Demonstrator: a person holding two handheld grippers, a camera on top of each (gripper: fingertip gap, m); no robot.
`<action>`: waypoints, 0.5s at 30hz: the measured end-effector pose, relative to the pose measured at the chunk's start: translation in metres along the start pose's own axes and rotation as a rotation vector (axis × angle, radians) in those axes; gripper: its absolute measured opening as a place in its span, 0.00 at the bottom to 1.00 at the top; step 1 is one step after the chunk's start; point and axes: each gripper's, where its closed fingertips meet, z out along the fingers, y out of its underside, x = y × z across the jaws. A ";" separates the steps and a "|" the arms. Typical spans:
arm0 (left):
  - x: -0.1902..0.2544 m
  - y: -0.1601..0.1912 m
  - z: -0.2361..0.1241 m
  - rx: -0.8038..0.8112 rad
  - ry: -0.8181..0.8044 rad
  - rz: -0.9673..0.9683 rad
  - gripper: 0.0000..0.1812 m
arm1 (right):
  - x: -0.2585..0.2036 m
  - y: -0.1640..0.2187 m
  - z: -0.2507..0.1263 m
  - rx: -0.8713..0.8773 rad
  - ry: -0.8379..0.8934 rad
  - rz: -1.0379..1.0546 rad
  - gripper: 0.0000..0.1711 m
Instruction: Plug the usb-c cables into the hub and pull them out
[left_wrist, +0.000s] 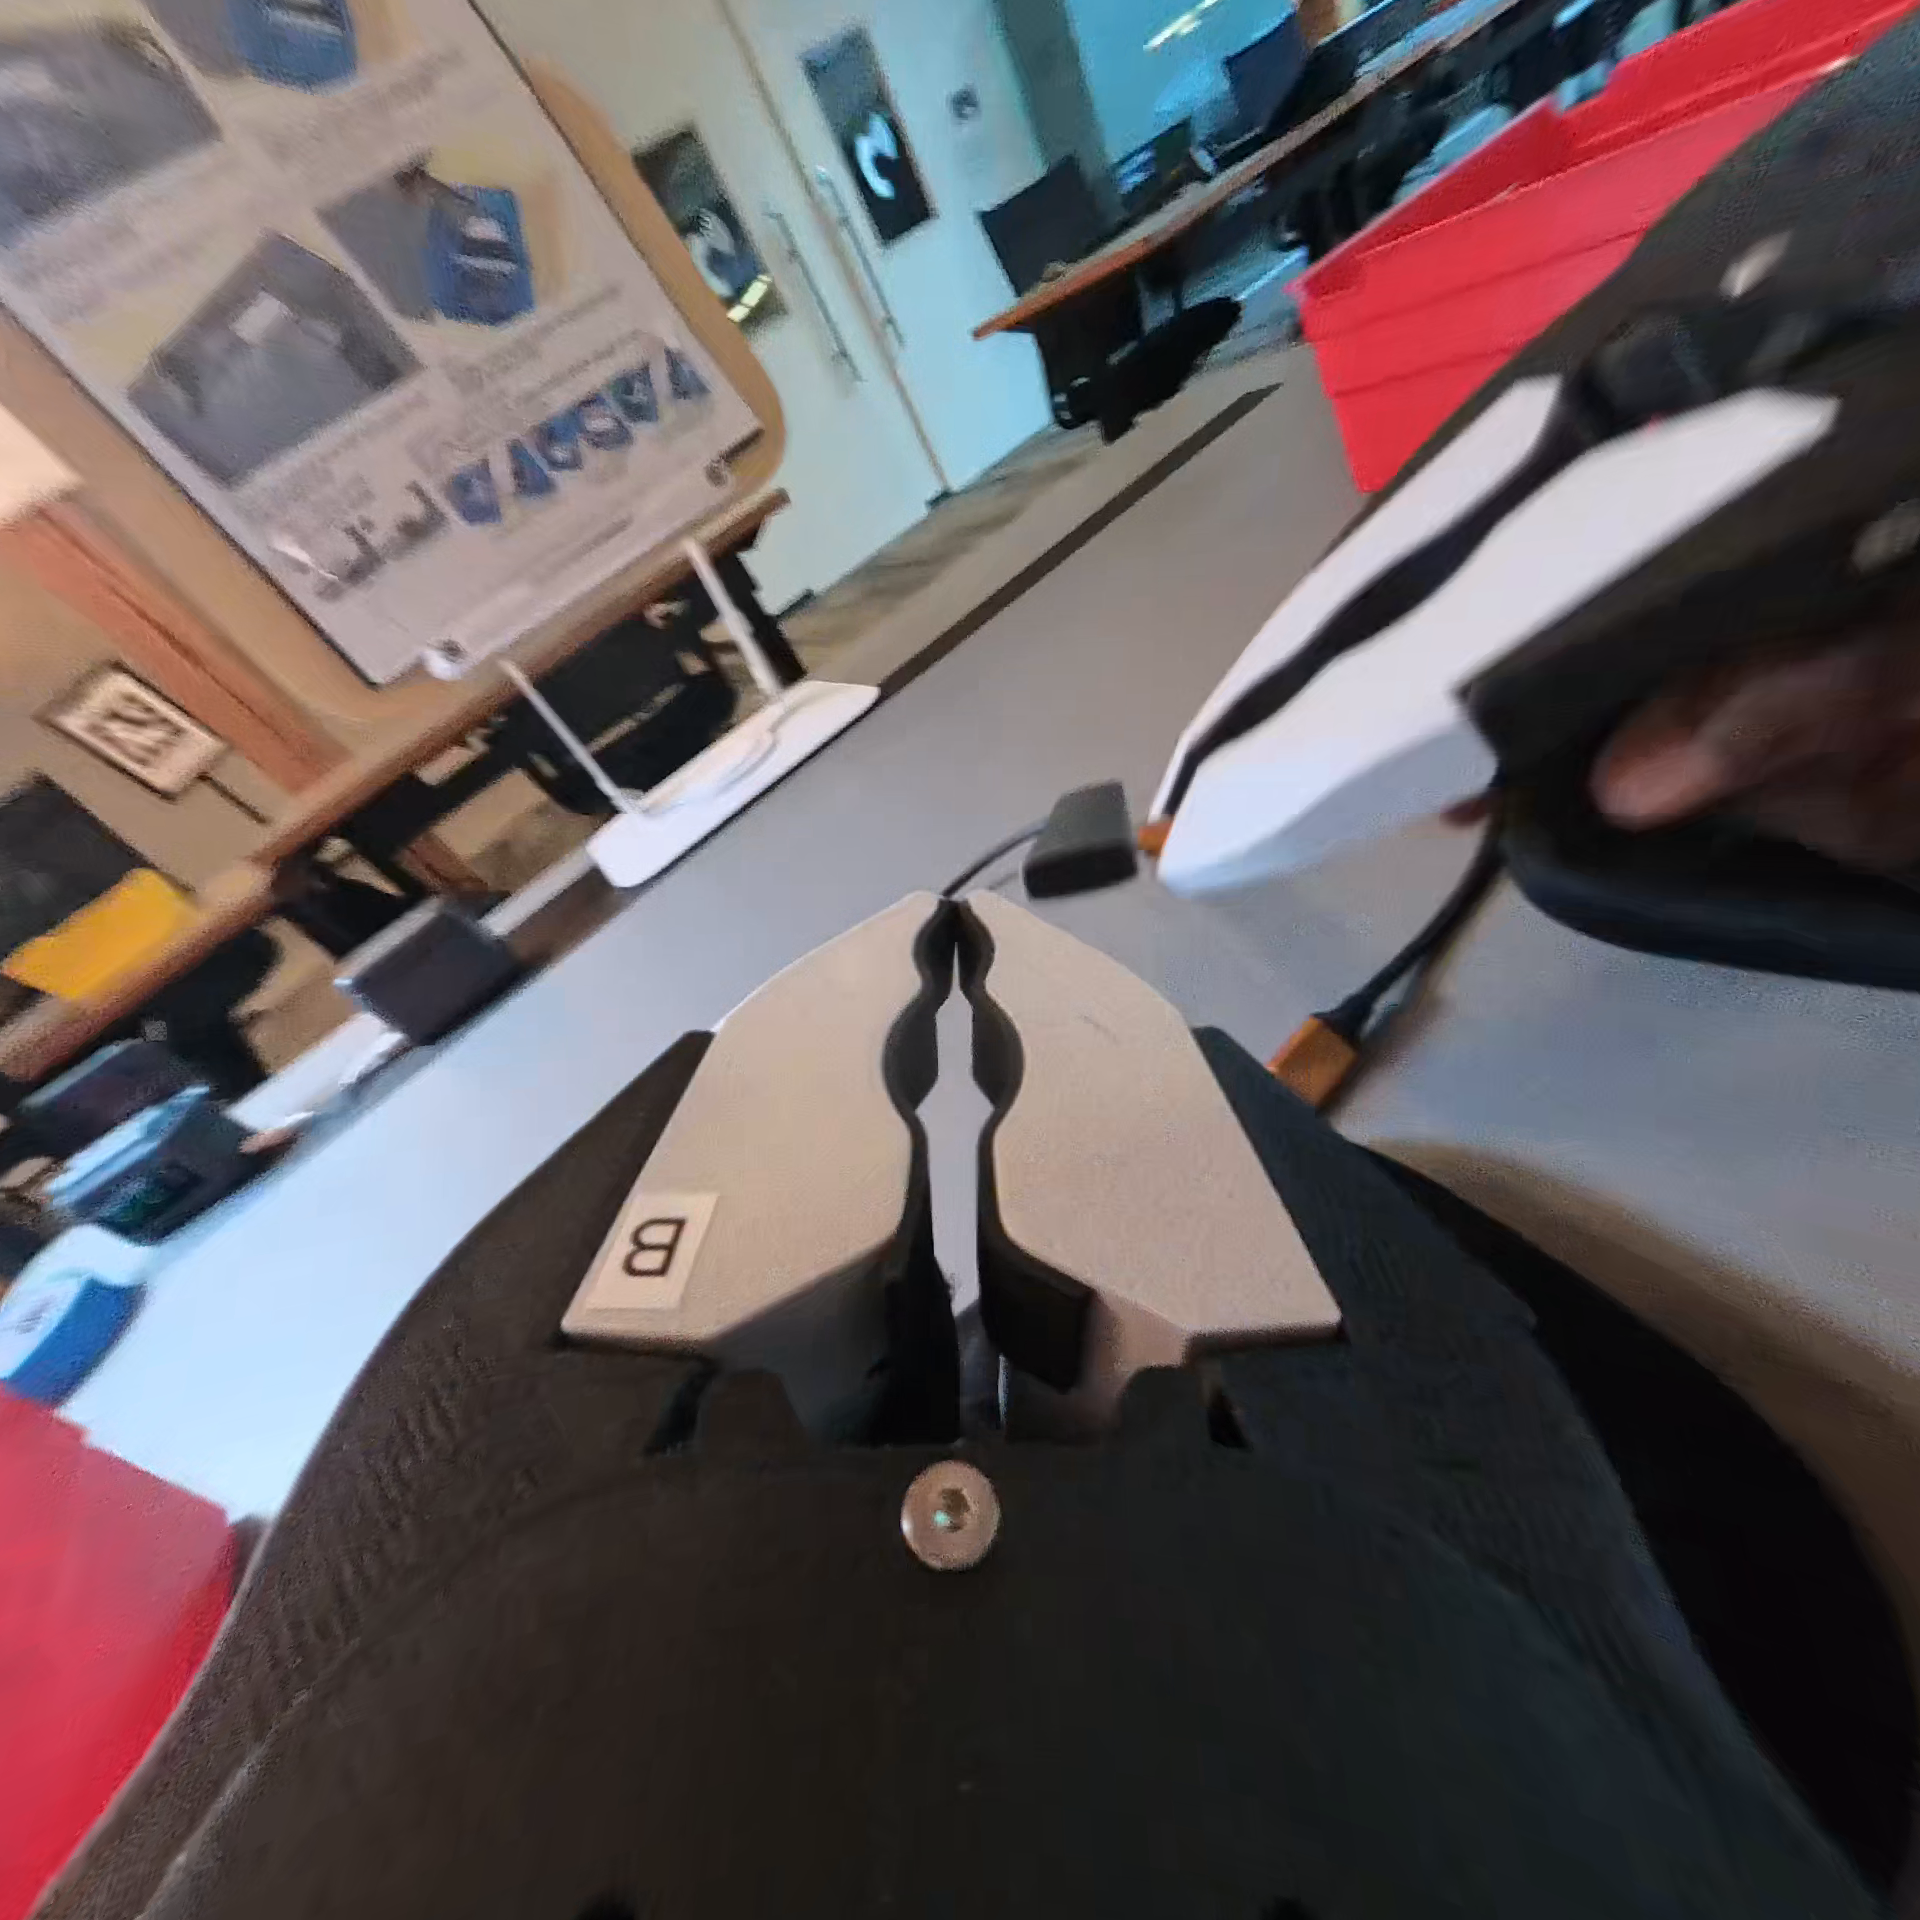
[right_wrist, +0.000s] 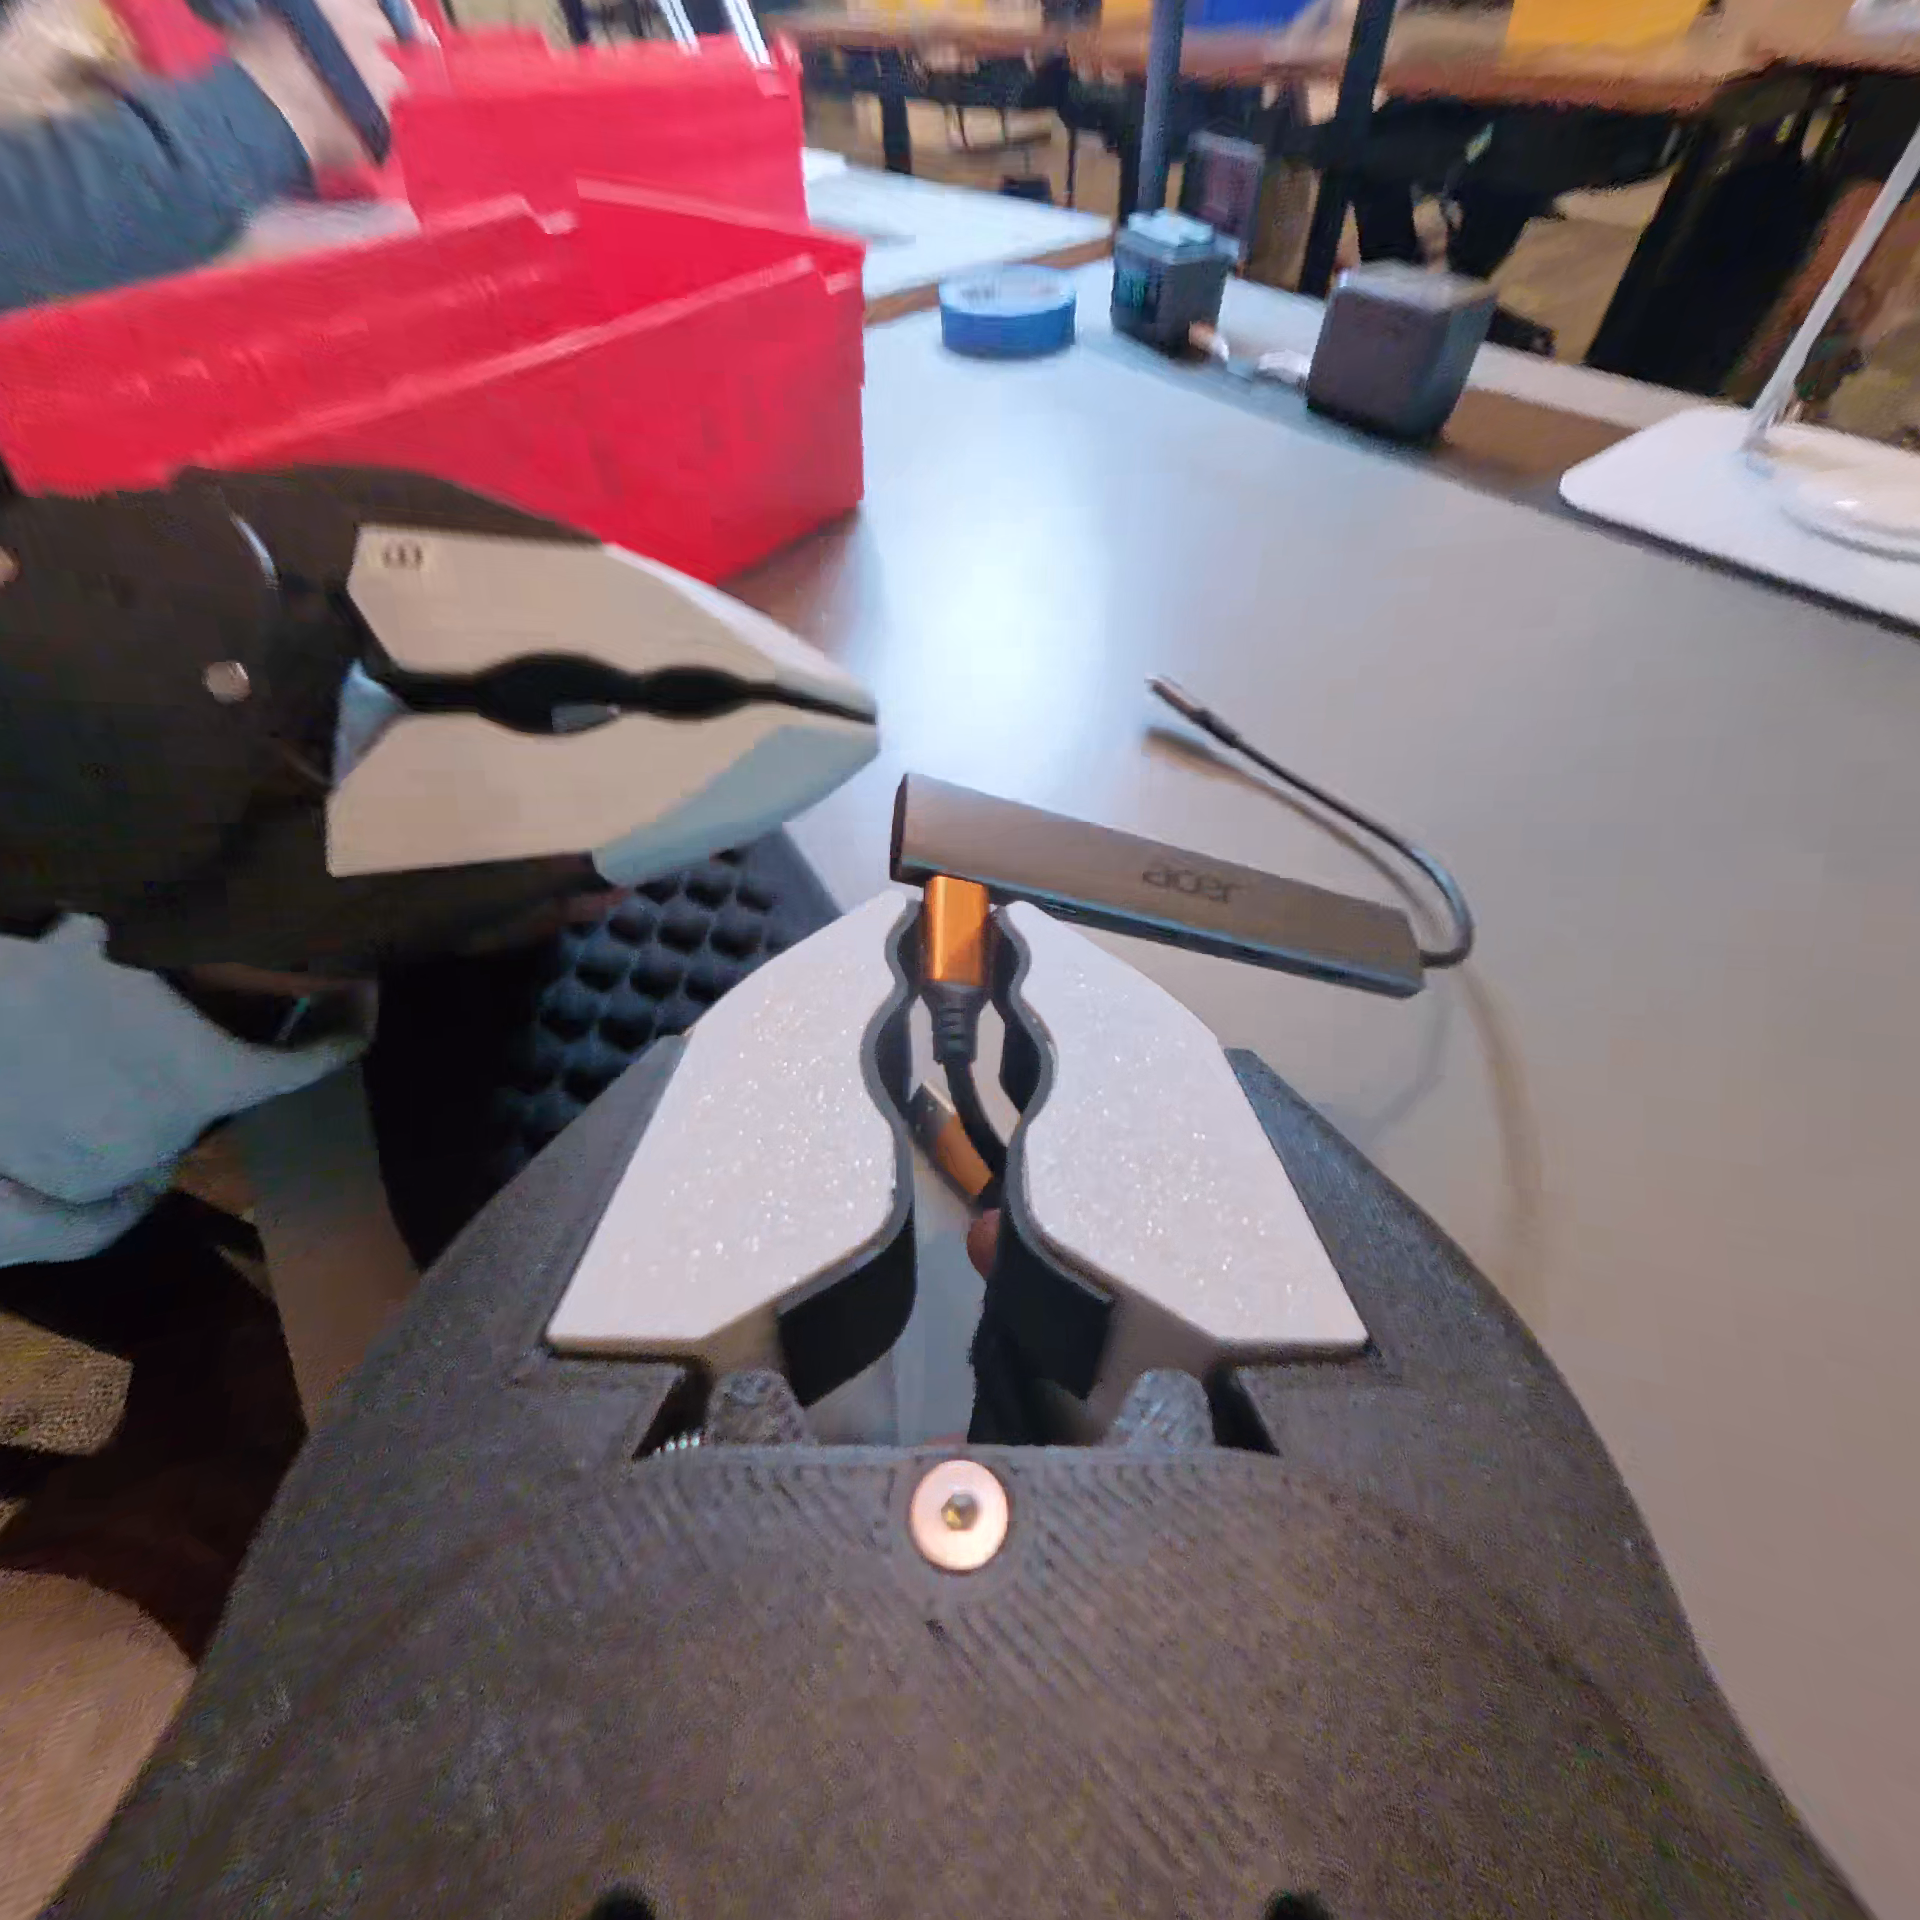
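The grey hub (right_wrist: 1143, 883) lies on the grey table (right_wrist: 1351, 623), its thin own cable (right_wrist: 1351, 821) curling off behind it. My right gripper (right_wrist: 956, 909) is shut on an orange usb-c plug (right_wrist: 956, 925). The plug's tip meets the hub's near side by its left end; I cannot tell how deep it sits. A second orange plug (right_wrist: 956, 1148) lies loose below the fingers and also shows in the left wrist view (left_wrist: 1317, 1060). My left gripper (left_wrist: 954, 914) is shut and empty, held just left of the hub (left_wrist: 1081, 842). It also shows in the right wrist view (right_wrist: 862, 717).
Red bins (right_wrist: 623, 416) stand at the table's far left. A blue tape roll (right_wrist: 1006, 312) and dark boxes (right_wrist: 1397, 348) stand at the back. A white lamp base (right_wrist: 1714, 499) is at the far right. A black honeycomb pad (right_wrist: 665, 966) sits at the near table edge. Tip to tip, the grippers are about 4 centimeters apart.
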 end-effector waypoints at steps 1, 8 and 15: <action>-0.002 0.001 0.001 -0.004 -0.017 0.011 0.01 | 0.004 -0.005 -0.004 0.028 -0.001 -0.012 0.07; 0.026 -0.012 -0.007 0.131 0.159 0.130 0.17 | 0.001 -0.009 -0.014 0.104 -0.030 -0.063 0.07; 0.025 -0.023 -0.008 0.178 0.146 0.031 0.18 | -0.012 -0.020 -0.022 0.215 0.109 -0.352 0.07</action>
